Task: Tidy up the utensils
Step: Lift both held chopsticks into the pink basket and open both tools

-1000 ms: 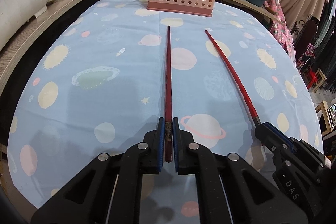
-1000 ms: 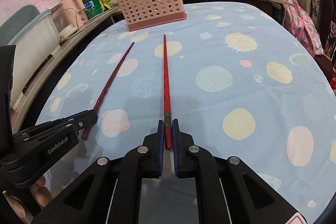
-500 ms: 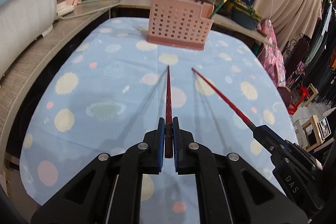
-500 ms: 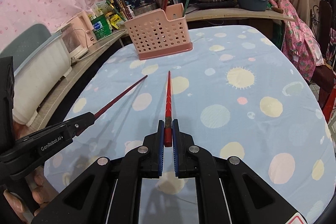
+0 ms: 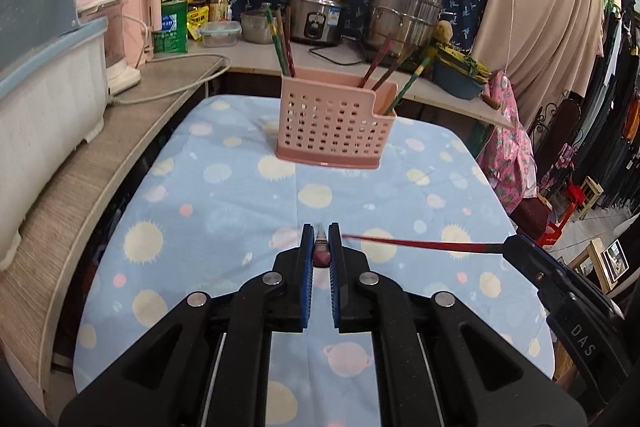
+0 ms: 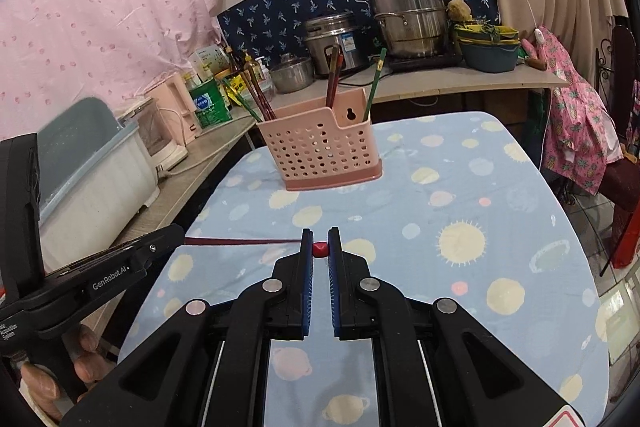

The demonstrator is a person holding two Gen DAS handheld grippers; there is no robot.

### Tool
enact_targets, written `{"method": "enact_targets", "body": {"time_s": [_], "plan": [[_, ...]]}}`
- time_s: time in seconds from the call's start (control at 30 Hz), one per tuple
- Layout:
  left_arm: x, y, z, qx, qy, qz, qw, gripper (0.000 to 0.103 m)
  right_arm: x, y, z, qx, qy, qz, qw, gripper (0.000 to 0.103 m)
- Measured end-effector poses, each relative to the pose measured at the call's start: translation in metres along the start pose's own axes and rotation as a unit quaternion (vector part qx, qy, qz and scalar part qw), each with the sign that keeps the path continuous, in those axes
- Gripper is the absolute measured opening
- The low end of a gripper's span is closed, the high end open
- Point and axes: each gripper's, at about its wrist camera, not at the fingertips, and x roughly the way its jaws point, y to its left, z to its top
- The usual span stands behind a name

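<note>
Above the worktop (image 5: 224, 195) with its planet-print cloth, each gripper clamps one slim red chopstick by its thick end: the left gripper (image 5: 321, 247) holds a dark red chopstick (image 6: 240, 241), the right gripper (image 6: 319, 249) a brighter red chopstick (image 5: 420, 243); both are clear of the pink perforated holder (image 5: 334, 121) beyond

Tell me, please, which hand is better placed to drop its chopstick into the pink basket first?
Neither clearly. The left gripper and right gripper each clamp a red chopstick, level with each other, facing the basket. Right marginally: its side has the lower, notched wall.
</note>
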Motion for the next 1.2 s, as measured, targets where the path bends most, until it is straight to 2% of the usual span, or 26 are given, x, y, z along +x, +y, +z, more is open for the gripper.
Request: {"method": "enact_targets", "body": {"time_s": [0.53,0.9,1.2], "plan": [[-0.010,-0.001,0.095,0.009,-0.037,-0.012,0.9992,0.007,0.005,0.016,0.100,-0.003,-0.056,0.029,0.998,0.007],[-0.018,-0.009,0.182,0.012,-0.104,0.002,0.9945,0.007,0.023,0.020,0.179,0.003,-0.102,0.030,0.994,0.007],[0.003,-0.019,0.241,0.020,-0.147,0.021,0.9887,0.007,0.050,0.025,0.247,0.010,-0.140,0.022,0.990,0.007]]}}
